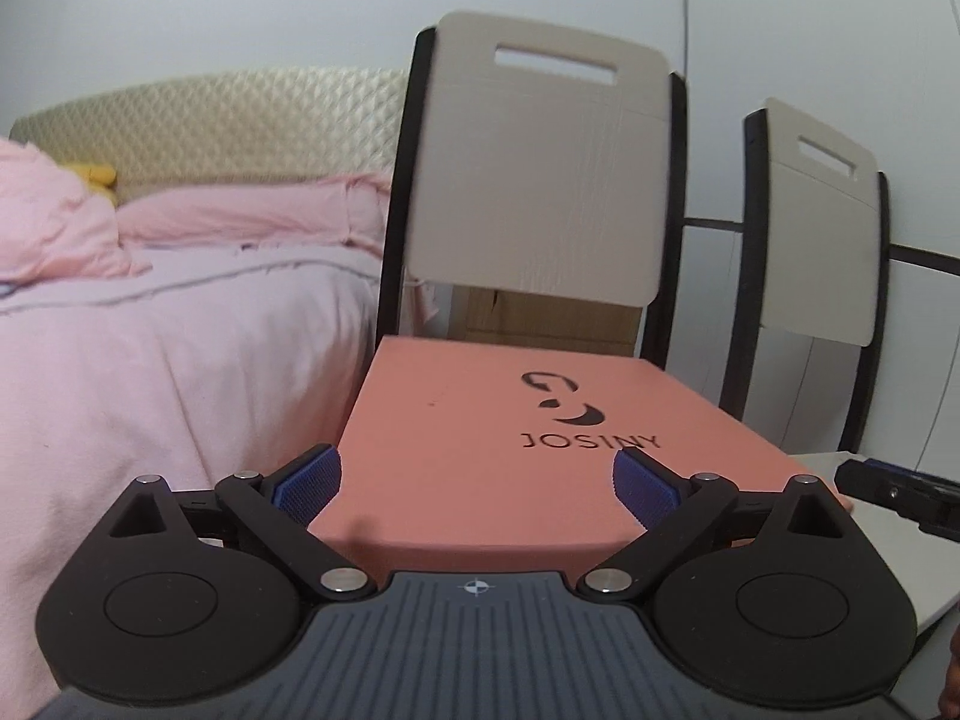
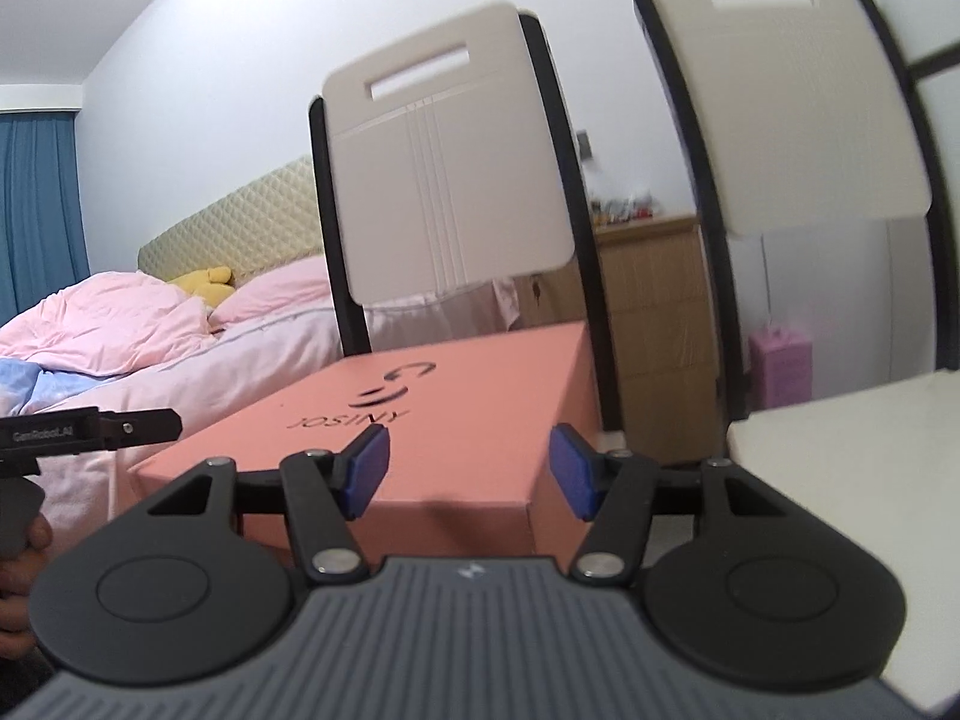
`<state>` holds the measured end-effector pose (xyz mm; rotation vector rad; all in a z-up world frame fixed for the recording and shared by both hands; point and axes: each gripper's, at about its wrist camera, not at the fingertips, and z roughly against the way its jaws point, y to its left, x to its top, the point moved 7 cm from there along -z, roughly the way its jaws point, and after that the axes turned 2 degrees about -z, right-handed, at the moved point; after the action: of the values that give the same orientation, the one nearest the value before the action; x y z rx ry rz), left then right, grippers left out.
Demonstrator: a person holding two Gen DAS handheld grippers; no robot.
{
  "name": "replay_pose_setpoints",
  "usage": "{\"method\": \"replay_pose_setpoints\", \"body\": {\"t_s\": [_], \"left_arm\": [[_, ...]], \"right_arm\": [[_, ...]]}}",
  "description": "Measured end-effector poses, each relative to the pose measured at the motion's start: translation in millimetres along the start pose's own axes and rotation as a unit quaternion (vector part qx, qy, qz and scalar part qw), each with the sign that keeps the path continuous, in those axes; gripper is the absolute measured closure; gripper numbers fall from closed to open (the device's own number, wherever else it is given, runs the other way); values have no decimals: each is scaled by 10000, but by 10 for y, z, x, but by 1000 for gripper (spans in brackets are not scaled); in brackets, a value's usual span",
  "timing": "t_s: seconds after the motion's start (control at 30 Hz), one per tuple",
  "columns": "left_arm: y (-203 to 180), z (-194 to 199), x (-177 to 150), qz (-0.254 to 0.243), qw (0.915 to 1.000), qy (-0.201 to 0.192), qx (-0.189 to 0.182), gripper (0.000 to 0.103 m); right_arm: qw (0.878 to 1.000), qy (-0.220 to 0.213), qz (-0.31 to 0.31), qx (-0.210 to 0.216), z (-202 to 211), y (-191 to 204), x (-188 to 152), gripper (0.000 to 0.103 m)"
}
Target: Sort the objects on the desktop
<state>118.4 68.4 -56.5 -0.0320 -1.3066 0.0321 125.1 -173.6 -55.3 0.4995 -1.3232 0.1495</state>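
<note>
Pale, plain wall (image 2: 198,60) is seen ahead of both grippers. Two chair backs, beige panels w/ black frames & slot handles, are set just ahead: one (image 1: 540,180) straight in front, the other (image 1: 822,222) to the right. A bed (image 1: 180,348) w/ pink bedding is found to the left, w/ quilted cream headboard (image 1: 228,120) behind. Blue curtain (image 2: 36,210) hangs far left. Wooden dresser (image 2: 654,312) is glimpsed between the chairs, approx. against the wall.

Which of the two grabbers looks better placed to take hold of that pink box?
Probably the left gripper: its jaws stand wide, nothing between them, and face the pink box's near edge squarely. The right gripper has narrower, empty jaws and meets the box at a corner.
</note>
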Motion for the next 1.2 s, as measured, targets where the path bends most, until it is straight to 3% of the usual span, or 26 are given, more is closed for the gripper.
{"method": "replay_pose_setpoints", "body": {"t_s": [0.33,0.47,0.8,1.2], "left_arm": [[-126,293,-122,-236,9984,-456,225,0],[-167,321,-156,-388,9969,-582,363,0],[-145,402,-152,-245,9953,-870,352,0],[-168,348,-202,-297,9956,-746,487,0]], "right_arm": [[9987,-416,248,-178,325,156,-35,40],[9980,-502,282,-256,376,193,-66,21],[9961,-619,453,-430,370,245,-94,0],[9953,-667,498,-488,394,240,-99,0]]}}
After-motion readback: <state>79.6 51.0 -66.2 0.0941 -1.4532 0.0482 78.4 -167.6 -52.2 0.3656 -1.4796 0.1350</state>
